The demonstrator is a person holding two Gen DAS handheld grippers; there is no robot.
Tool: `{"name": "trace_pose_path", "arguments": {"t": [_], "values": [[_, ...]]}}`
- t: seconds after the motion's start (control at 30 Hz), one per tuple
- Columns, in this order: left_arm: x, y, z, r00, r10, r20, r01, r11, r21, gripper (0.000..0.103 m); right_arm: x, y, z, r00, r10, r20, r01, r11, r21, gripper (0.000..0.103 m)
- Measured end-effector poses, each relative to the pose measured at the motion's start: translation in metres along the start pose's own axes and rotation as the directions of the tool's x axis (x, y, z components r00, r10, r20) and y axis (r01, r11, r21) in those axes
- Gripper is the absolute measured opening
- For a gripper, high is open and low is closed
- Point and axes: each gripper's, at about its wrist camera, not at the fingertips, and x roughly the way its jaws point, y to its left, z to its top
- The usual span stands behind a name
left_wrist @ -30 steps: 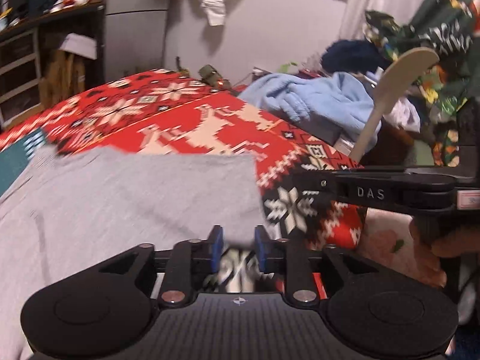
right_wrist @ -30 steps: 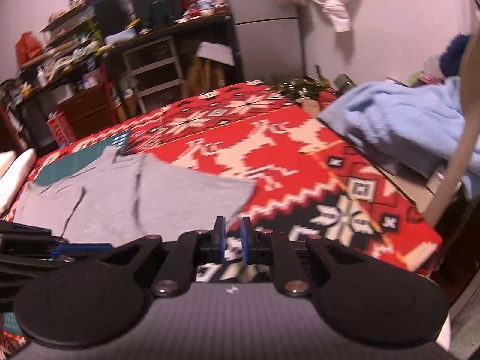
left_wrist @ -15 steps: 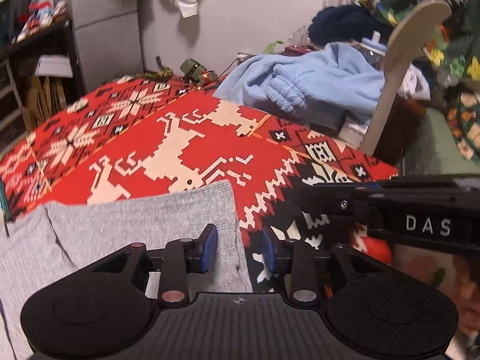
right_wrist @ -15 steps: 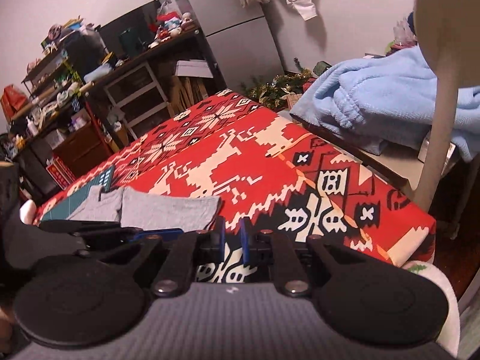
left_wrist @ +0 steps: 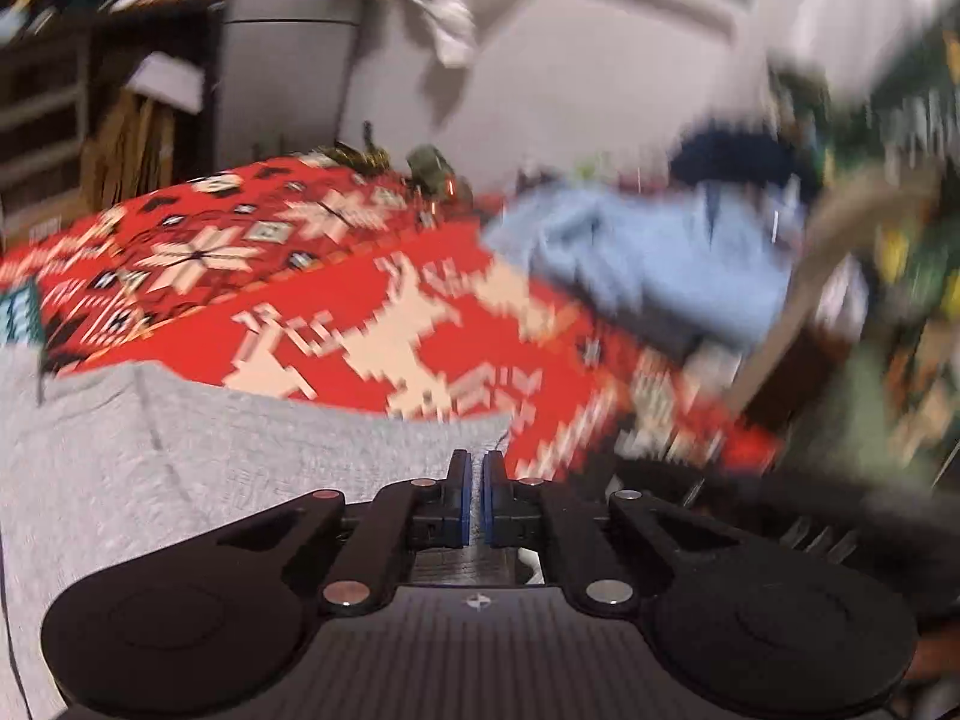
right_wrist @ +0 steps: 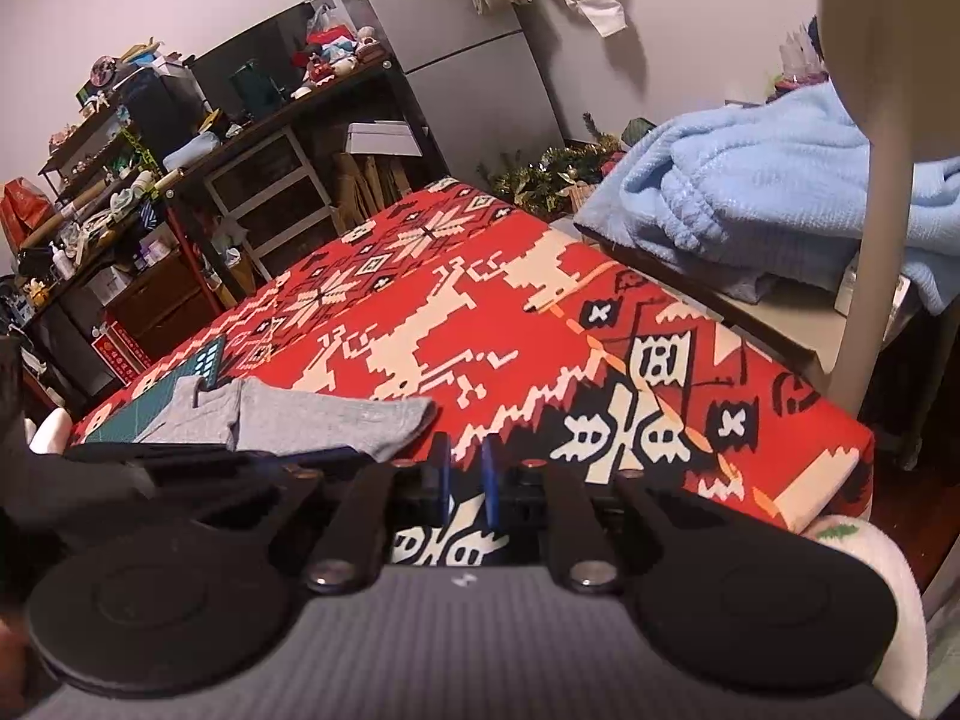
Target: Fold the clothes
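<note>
left hand-held gripper (left_wrist: 474, 483): fingers nearly together at grey garment (left_wrist: 180, 468) edge, grip unclear, view blurred | right hand-held gripper (right_wrist: 463, 468): slightly apart, empty | right view only: garment on red blanket (right_wrist: 480, 330), bench's near-left corner

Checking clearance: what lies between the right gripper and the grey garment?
Only bare red patterned blanket separates right gripper from grey knit garment, in right wrist view.
</note>
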Motion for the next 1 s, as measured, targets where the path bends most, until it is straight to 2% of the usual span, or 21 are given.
{"name": "trace_pose_path", "arguments": {"t": [0.13,0.27,0.37,0.43,0.6,0.7,0.9,1.0], "values": [[-0.046,0.032,0.006,0.995,-0.034,0.097,0.05,0.985,-0.167,0.004,0.0,0.014,0.003,1.0,0.004,0.003,-0.004,0.999,-0.047,0.013],[-0.091,0.066,0.001,0.979,-0.048,0.197,0.109,0.944,-0.312,0.004,0.001,0.039,0.006,0.999,0.041,0.008,-0.04,0.994,-0.101,0.013],[-0.12,0.089,-0.009,0.969,-0.013,0.248,0.11,0.918,-0.38,0.004,0.002,0.064,0.007,0.997,0.082,0.007,-0.08,0.985,-0.152,0.013],[-0.138,0.106,-0.018,0.96,0.015,0.281,0.115,0.891,-0.439,0.004,0.002,0.083,0.006,0.994,0.112,0.0,-0.11,0.976,-0.186,0.013],[-0.18,0.143,-0.042,0.928,0.113,0.356,0.103,0.839,-0.535,0.004,0.001,0.129,-0.004,0.984,0.175,-0.035,-0.178,0.949,-0.259,0.013],[-0.197,0.167,-0.061,0.914,0.174,0.366,0.093,0.789,-0.607,0.004,0.001,0.156,-0.01,0.976,0.211,-0.06,-0.219,0.929,-0.299,0.013],[-0.204,0.205,-0.098,0.907,0.247,0.34,0.079,0.694,-0.716,0.004,0.0,0.204,-0.026,0.958,0.262,-0.115,-0.286,0.882,-0.376,0.013],[-0.205,0.215,-0.112,0.905,0.262,0.335,0.085,0.66,-0.746,0.004,0.0,0.222,-0.035,0.951,0.273,-0.143,-0.308,0.858,-0.411,0.013]]}}
